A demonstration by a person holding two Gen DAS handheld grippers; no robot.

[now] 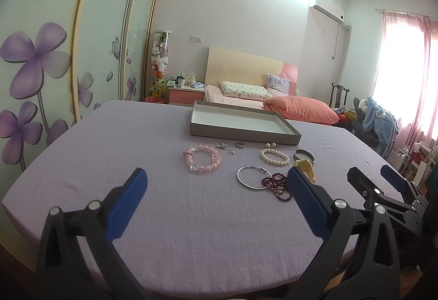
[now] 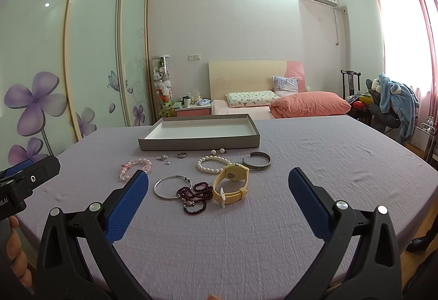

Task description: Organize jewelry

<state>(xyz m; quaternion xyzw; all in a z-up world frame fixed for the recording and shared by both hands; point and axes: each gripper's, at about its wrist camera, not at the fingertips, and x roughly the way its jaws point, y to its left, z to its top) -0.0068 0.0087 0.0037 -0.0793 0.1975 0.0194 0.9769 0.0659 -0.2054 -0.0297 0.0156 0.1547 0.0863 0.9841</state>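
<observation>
Jewelry lies scattered on a lavender tablecloth [image 1: 137, 141] in front of a shallow grey tray [image 1: 243, 133] [image 2: 199, 143] with a bare white floor. A pink bead bracelet [image 1: 204, 159] [image 2: 128, 167], a pearl bracelet [image 1: 274, 157] [image 2: 212, 164], a silver bangle [image 1: 250, 178] [image 2: 169, 187], dark red beads [image 1: 276, 182] [image 2: 195, 196], a yellow watch [image 2: 231, 185], a metal cuff [image 2: 257, 161], a ring [image 1: 240, 145] [image 2: 181, 154] and small earrings [image 1: 225, 147] rest there. My left gripper [image 1: 217, 206] hovers open short of the pieces. My right gripper [image 2: 219, 206] stands open too, nothing between its fingers.
The right gripper shows at the right edge of the left wrist view [image 1: 383, 185]; the left one at the left edge of the right wrist view [image 2: 24, 179], with a hand [image 2: 16, 253] below it. Behind the table stand a bed [image 2: 273, 105], wardrobe doors [image 1: 41, 67] and a cluttered chair [image 2: 391, 102].
</observation>
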